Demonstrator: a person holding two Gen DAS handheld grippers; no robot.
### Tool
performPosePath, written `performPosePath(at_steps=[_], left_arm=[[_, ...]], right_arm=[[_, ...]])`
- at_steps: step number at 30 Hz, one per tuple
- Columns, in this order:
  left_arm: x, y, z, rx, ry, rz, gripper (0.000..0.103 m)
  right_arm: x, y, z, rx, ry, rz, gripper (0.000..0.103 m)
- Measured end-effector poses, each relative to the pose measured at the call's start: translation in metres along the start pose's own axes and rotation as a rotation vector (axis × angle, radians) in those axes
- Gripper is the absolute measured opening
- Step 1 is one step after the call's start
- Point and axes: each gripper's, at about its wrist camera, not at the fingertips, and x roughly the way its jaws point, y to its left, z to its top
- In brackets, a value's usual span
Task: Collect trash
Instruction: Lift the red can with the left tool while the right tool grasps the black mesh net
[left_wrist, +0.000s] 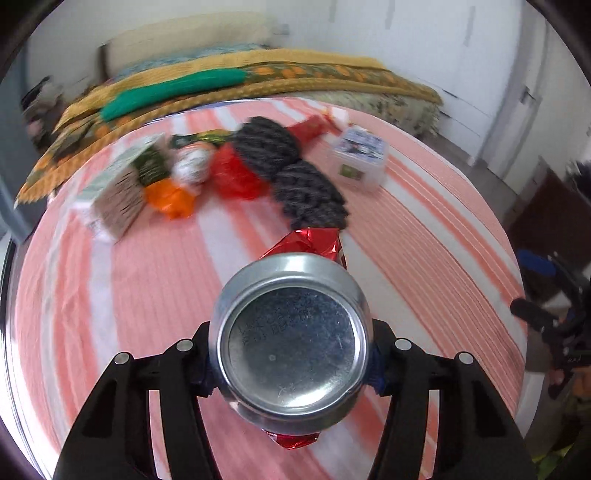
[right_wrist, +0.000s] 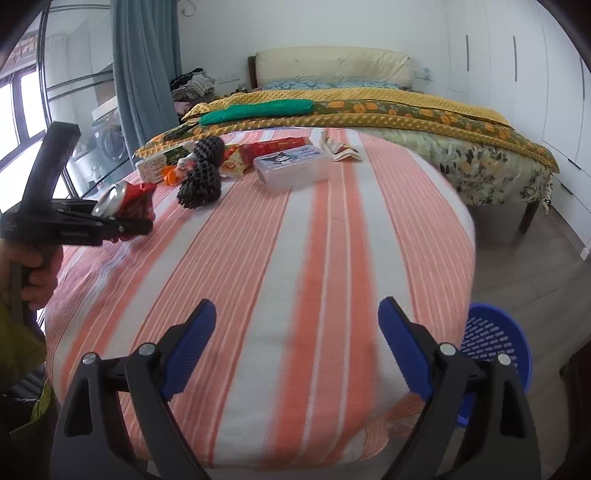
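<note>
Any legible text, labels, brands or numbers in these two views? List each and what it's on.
None reads in full.
Crushed red aluminium can in the left gripper: stamped code on its silver base, too faint to read.
Left gripper's black body: small white lettering, too small.
Clear plastic box with a cartoon lid: picture label, no readable words.
White and green carton: print blurred.
Red wrapper: print blurred.

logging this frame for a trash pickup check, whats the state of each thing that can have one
left gripper: shut on the can, above the striped cloth
can: crushed, gripped by its sides, base toward the camera
right gripper: open, nothing between the fingers
blue basket: upright on the floor beside the table, contents not visible
clear plastic box: lid on, lying flat
carton: lying on its side
</note>
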Motion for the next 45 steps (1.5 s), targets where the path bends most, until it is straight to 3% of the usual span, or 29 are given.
performPosePath(at_steps=[5, 10, 14, 18, 25, 26, 28, 30, 38, 43, 45], left_arm=[[-0.013, 0.02, -0.012, -0.076, -0.023, 0.099, 0.058], [-0.002, 0.037, -0.016, -0.132, 0.006, 0.125, 0.059], [-0.002, 0.042, -0.021, -0.128, -0.007, 0.14, 0.08], [-0.007, 0.048, -0.03, -0.131, -0.001, 0.141, 0.083], [-0.033, 0.054, -0.044, -0.137, -0.033, 0.133, 0.086], [-0.037, 0.054, -0.044, -0.136, -0.041, 0.13, 0.086], [-0.044, 0.053, -0.043, -0.13, -0.058, 0.118, 0.086], [-0.047, 0.05, -0.039, -0.117, -0.071, 0.102, 0.086], [-0.037, 0.041, -0.03, -0.04, -0.056, 0.071, 0.086], [-0.032, 0.038, -0.025, -0.026, -0.061, 0.074, 0.081], [-0.029, 0.037, -0.023, -0.021, -0.06, 0.075, 0.074]], right_arm=[[0.006, 0.01, 0.001, -0.032, 0.016, 0.018, 0.087], [0.025, 0.015, 0.021, -0.029, 0.065, 0.047, 0.087], [0.053, 0.031, 0.055, -0.04, 0.114, 0.115, 0.087], [0.09, 0.053, 0.094, -0.058, 0.137, 0.199, 0.087], [0.149, 0.083, 0.136, -0.084, 0.188, 0.202, 0.087], [0.153, 0.083, 0.138, -0.077, 0.195, 0.203, 0.085], [0.159, 0.083, 0.138, -0.058, 0.21, 0.214, 0.069], [0.159, 0.081, 0.135, -0.042, 0.223, 0.233, 0.045], [0.11, 0.061, 0.121, -0.019, 0.292, 0.292, 0.044], [0.074, 0.045, 0.097, -0.114, 0.402, 0.209, 0.044], [0.071, 0.036, 0.086, -0.115, 0.438, 0.178, 0.044]])
